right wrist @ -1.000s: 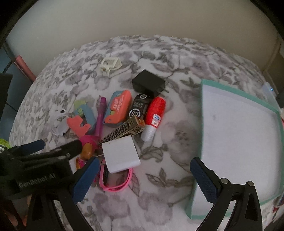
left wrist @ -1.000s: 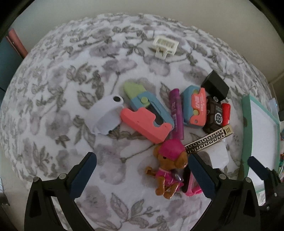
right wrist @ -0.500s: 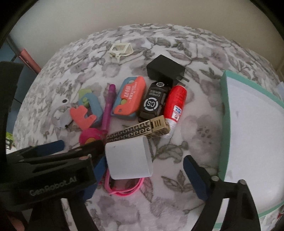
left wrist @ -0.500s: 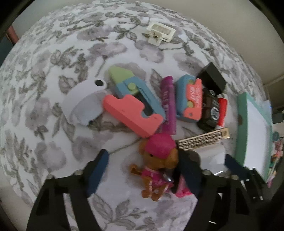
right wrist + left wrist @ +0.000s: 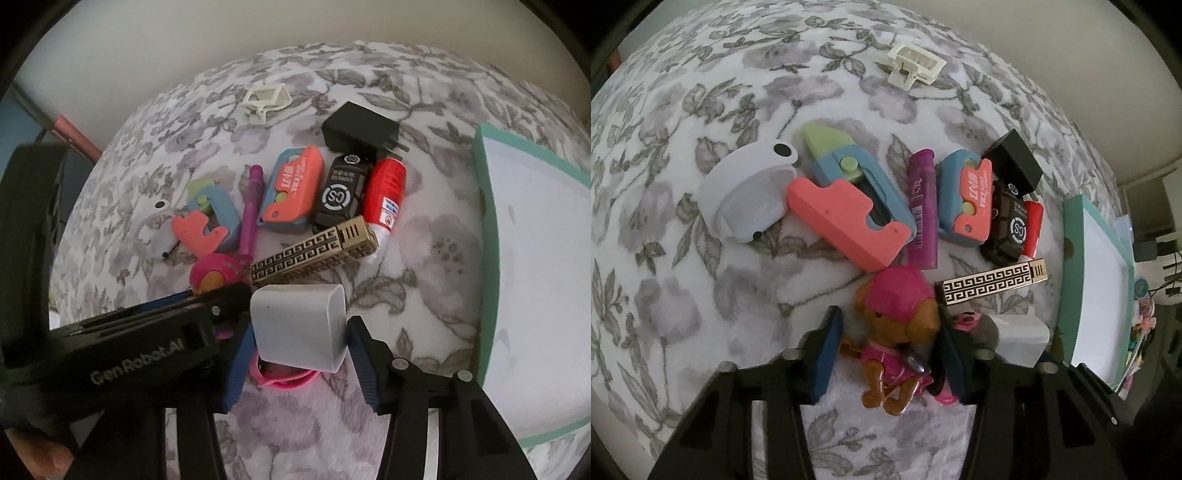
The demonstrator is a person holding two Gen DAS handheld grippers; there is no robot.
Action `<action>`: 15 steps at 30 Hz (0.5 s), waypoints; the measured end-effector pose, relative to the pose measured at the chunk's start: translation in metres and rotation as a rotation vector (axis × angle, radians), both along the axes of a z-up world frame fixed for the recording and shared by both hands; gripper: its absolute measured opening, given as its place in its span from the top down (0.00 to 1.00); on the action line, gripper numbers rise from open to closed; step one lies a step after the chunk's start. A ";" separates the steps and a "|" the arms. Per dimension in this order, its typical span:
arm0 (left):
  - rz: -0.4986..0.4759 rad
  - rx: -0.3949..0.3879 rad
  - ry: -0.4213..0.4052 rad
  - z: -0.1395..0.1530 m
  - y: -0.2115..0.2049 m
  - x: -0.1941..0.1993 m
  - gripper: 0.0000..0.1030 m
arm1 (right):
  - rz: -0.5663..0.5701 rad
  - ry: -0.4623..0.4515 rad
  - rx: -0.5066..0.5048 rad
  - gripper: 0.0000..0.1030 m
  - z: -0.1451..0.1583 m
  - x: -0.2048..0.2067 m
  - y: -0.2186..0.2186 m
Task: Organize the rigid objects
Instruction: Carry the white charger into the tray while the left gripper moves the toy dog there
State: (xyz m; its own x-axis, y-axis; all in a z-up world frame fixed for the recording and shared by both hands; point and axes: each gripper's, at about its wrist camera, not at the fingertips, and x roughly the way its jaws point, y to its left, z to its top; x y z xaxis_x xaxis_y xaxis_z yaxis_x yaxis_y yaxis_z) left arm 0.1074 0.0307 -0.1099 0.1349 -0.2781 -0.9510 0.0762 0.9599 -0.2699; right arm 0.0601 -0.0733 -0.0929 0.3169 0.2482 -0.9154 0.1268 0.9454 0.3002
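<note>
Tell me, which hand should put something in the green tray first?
Probably the right gripper: its jaws frame the white box, and the green tray lies just beside it. The left gripper straddles the toy dog, farther away.

Floral cloth surface (image 5: 701,92): toy pile (image 5: 846,218), white clip (image 5: 916,66), teal tray (image 5: 487,206).

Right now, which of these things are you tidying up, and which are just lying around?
For the job:
left gripper around the toy dog
right gripper around the white box
green tray, probably where things go
the other small things, such as the red bottle and black plug

Just lying about:
flowered cloth
clutter past the tray
</note>
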 end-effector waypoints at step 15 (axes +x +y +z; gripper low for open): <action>0.014 0.050 -0.049 0.040 0.013 -0.020 0.65 | -0.091 -0.013 0.045 0.49 0.017 -0.027 -0.022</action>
State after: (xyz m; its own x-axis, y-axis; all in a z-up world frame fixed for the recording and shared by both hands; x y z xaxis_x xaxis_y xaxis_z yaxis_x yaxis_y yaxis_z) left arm 0.0877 0.0441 -0.0704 0.1850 -0.2282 -0.9559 0.0748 0.9731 -0.2178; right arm 0.0334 -0.0954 -0.0755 0.3512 0.2586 -0.8999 0.2072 0.9158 0.3441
